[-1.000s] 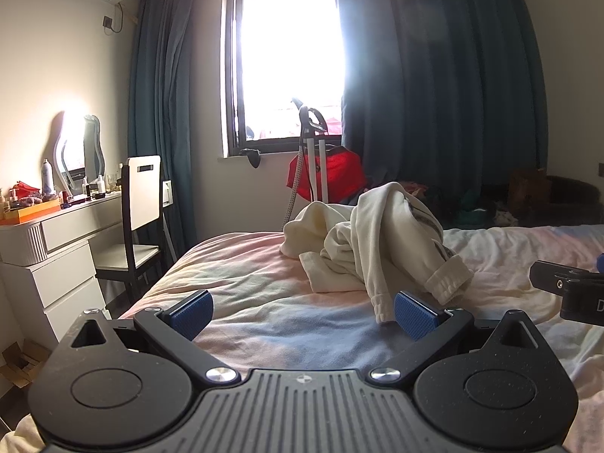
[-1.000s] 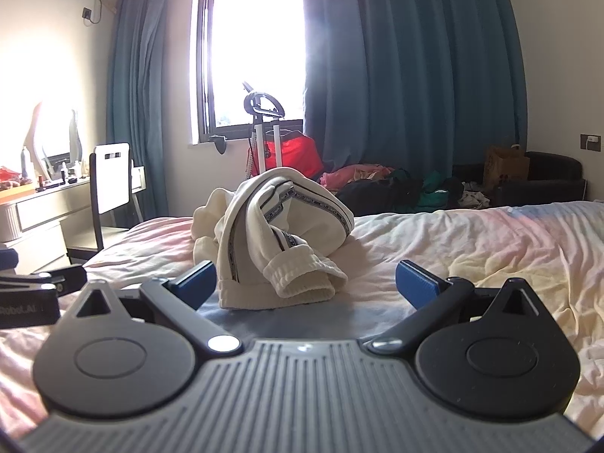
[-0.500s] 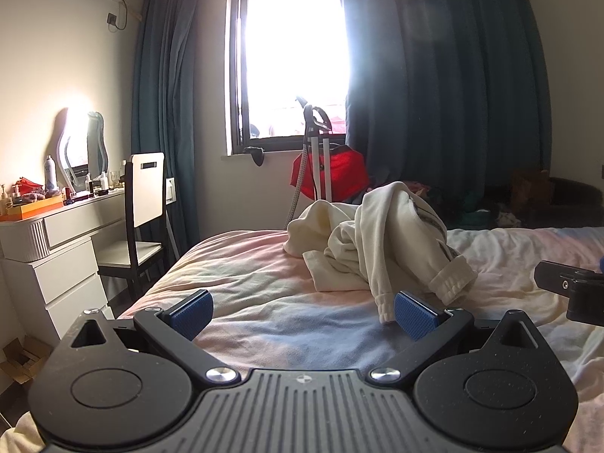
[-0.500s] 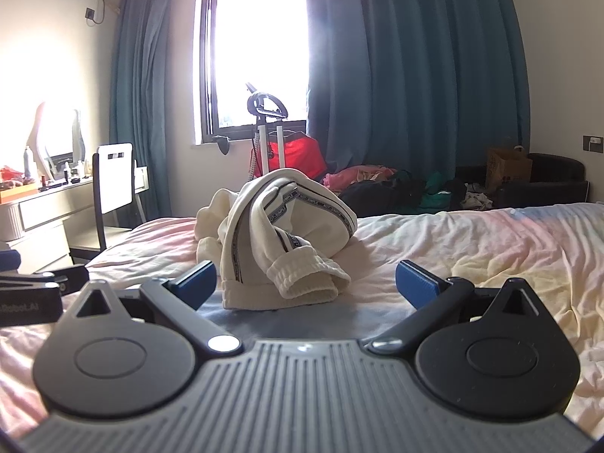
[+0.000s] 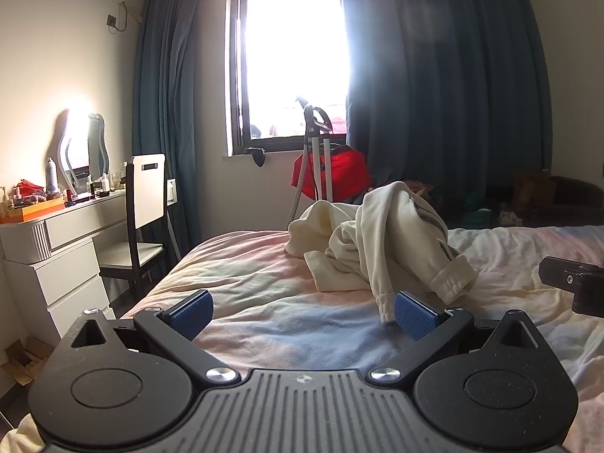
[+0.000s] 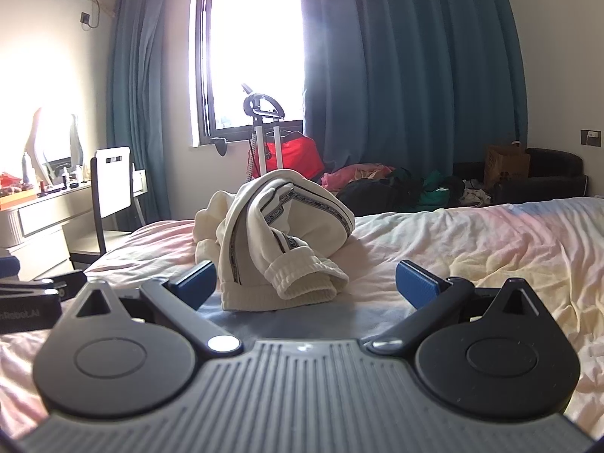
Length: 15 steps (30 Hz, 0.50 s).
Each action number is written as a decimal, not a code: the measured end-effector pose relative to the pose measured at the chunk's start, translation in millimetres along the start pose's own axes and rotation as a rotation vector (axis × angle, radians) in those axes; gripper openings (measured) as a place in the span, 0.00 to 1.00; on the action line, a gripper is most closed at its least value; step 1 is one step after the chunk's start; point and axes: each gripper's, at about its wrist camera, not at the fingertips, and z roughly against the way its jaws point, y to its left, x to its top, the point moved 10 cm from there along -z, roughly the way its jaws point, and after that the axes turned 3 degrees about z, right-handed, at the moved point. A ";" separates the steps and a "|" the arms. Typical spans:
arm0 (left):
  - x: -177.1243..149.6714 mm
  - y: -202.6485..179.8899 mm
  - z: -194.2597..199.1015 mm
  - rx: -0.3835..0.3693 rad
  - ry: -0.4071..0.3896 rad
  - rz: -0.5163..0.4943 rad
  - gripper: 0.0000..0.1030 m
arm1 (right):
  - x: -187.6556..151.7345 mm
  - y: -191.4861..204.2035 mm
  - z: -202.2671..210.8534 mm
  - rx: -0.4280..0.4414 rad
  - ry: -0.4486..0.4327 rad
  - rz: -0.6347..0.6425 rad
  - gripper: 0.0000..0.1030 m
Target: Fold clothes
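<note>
Slightly nearer now to the cream garment (image 5: 381, 241) heaped on the bed (image 5: 245, 264), in both wrist views. From the left tool (image 5: 302, 311), heap sitting a little lower and further right than a second ago, one ribbed cuff (image 5: 385, 305) now just beside the right blue pad (image 5: 415, 313). Window (image 5: 290, 64) and white chair (image 5: 147, 188) shifted rightward in that view, more of the left wall showing. Tip of the right tool (image 5: 573, 283) drawn back toward the right edge. From the right tool (image 6: 305, 283), heap drifted slightly right, cuffs (image 6: 302, 287) closer between the spread fingers; left tool's tip (image 6: 30, 298) sitting marginally higher at the left edge.
</note>
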 end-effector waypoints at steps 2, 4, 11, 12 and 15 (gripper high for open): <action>1.0 0.0 1.3 -0.003 0.001 0.003 1.00 | -0.7 -1.7 0.4 -0.005 0.004 -0.003 1.00; 3.0 0.2 3.9 -0.008 -0.002 0.005 1.00 | -1.9 -3.6 -0.1 -0.004 0.014 -0.017 1.00; 9.7 4.5 8.7 -0.026 -0.007 0.024 1.00 | -4.0 -11.0 -22.2 0.043 0.081 -0.126 0.99; 10.3 5.8 8.4 -0.030 -0.004 0.033 1.00 | -1.4 -10.2 -29.2 0.053 0.086 -0.137 0.99; 9.1 13.8 1.8 -0.032 0.007 0.061 1.00 | 7.1 -3.0 -55.6 0.091 0.101 -0.142 0.99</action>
